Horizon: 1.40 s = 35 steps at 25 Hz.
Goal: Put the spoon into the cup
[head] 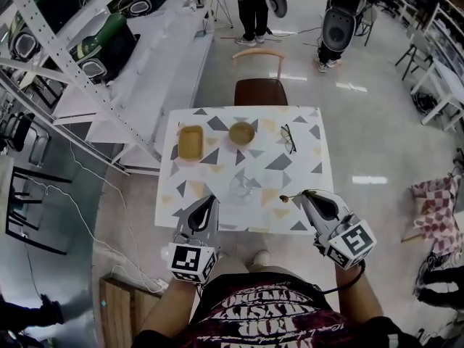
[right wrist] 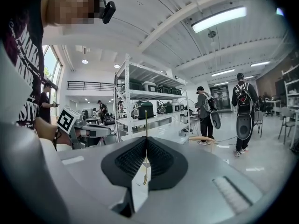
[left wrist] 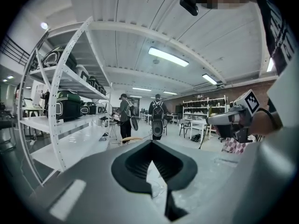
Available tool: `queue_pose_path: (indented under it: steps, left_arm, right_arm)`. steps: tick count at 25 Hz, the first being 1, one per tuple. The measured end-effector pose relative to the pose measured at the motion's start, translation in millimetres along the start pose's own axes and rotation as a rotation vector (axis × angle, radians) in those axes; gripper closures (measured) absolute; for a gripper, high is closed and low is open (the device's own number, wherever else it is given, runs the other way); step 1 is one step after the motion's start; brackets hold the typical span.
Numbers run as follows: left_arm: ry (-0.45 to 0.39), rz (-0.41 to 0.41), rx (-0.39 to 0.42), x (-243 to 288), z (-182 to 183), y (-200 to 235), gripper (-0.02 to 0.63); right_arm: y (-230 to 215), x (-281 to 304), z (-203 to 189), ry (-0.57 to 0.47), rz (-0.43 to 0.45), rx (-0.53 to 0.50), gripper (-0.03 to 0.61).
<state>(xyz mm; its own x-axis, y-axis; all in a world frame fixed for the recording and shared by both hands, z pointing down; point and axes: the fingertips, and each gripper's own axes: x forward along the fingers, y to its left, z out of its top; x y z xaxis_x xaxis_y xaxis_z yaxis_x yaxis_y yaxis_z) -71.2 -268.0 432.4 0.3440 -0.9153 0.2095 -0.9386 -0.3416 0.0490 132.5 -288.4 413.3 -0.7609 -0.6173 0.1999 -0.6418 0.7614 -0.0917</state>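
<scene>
At table [head: 319, 167] | right gripper [right wrist: 145, 143] jaws clamp spoon [right wrist: 145, 124] | left gripper [left wrist: 150, 143] jaws closed, empty | cup [head: 240, 187] plain only in head view

On the white, triangle-patterned worktop [head: 313, 183]: 1 rectangular tan dish [head: 190, 142], 1 round tan bowl [head: 242, 133], 1 clear glass cup [head: 241, 187], 1 pair of black-rimmed glasses [head: 288, 138]. Also 1 slim gold spoon [head: 288, 197], 2 grippers, namely left gripper [head: 210, 203] and right gripper [head: 307, 196], and 1 brown chair [head: 259, 91].

Grey left gripper [head: 209, 198] and right gripper [head: 304, 196], black-and-white marker cubes [head: 193, 261], dark T-shirt [head: 275, 319] with pink lettering
</scene>
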Motion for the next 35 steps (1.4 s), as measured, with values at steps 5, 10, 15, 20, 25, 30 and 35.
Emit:
queue_pose_path:
  steps: [5, 10, 15, 20, 25, 30, 35]
  left_arm:
    - [0.024, 0.030, -0.007, -1.5, -5.5, 19.5, 0.612]
    - [0.041, 0.003, -0.001, 9.7, -7.4, 36.3, 0.612]
    - [0.037, -0.046, 0.023, 37.1, 4.0, 57.9, 0.612]
    - [0.033, -0.093, 0.015, 60.5, 11.1, 73.1, 0.612]
    - [0.052, -0.144, 0.011, 76.5, 4.1, 74.6, 0.612]
    - [0.054, -0.160, -0.002, 90.4, 0.8, 89.1, 0.612]
    - [0.060, -0.170, -0.018, 101.3, -3.7, 100.3, 0.612]
  right_arm:
    - [1.1, 20.9, -1.3, 0.013, 0.027, 0.004, 0.545]
    - [3.7, 44.3, -5.7, 0.016, 0.020, 0.023, 0.545]
    - [1.0, 73.2, 0.3, 0.022, 0.004, 0.020, 0.545]
    - [-3.1, 94.4, 5.1, 0.034, -0.023, 0.018, 0.545]
    - [-6.0, 112.8, 4.4, 0.038, -0.038, 0.023, 0.545]
    - [-7.3, 129.8, -4.7, 0.073, -0.048, 0.038, 0.545]
    - [-9.1, 146.0, -16.8, 0.104, -0.055, 0.049, 0.545]
